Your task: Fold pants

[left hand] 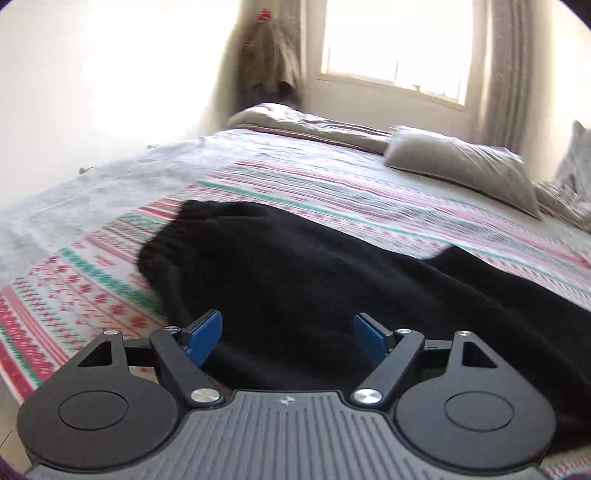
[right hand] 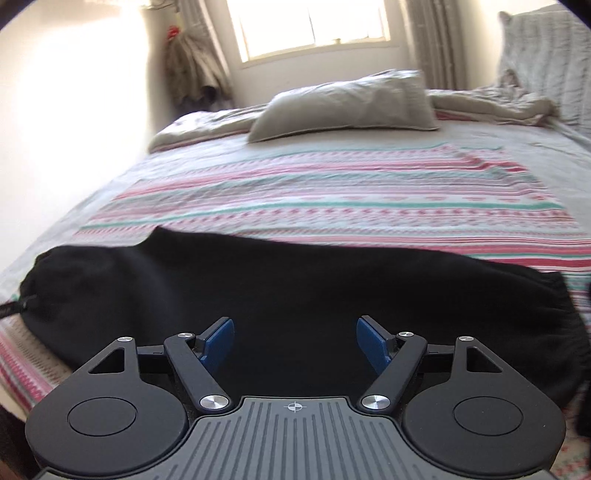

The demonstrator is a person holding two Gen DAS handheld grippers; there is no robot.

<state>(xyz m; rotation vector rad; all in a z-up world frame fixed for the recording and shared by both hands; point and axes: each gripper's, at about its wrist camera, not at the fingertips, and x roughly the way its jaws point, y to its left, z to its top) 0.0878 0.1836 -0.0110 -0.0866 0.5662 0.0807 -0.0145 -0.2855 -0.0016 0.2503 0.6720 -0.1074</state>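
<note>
Black pants (left hand: 295,273) lie flat on the striped bed cover, stretched left to right along the near edge of the bed. In the left wrist view the elastic waistband (left hand: 166,240) is at the left. In the right wrist view the pants (right hand: 295,288) span the frame, waistband (right hand: 40,280) at left, leg cuff (right hand: 561,306) at right. My left gripper (left hand: 288,332) is open and empty, just above the pants near the waist end. My right gripper (right hand: 295,336) is open and empty, above the middle of the pants.
The bed has a pink, green and white patterned cover (right hand: 332,192). A grey pillow (right hand: 347,107) and crumpled grey bedding (right hand: 491,103) lie at the far side under a bright window (right hand: 310,26). A white wall (left hand: 92,74) runs along the left.
</note>
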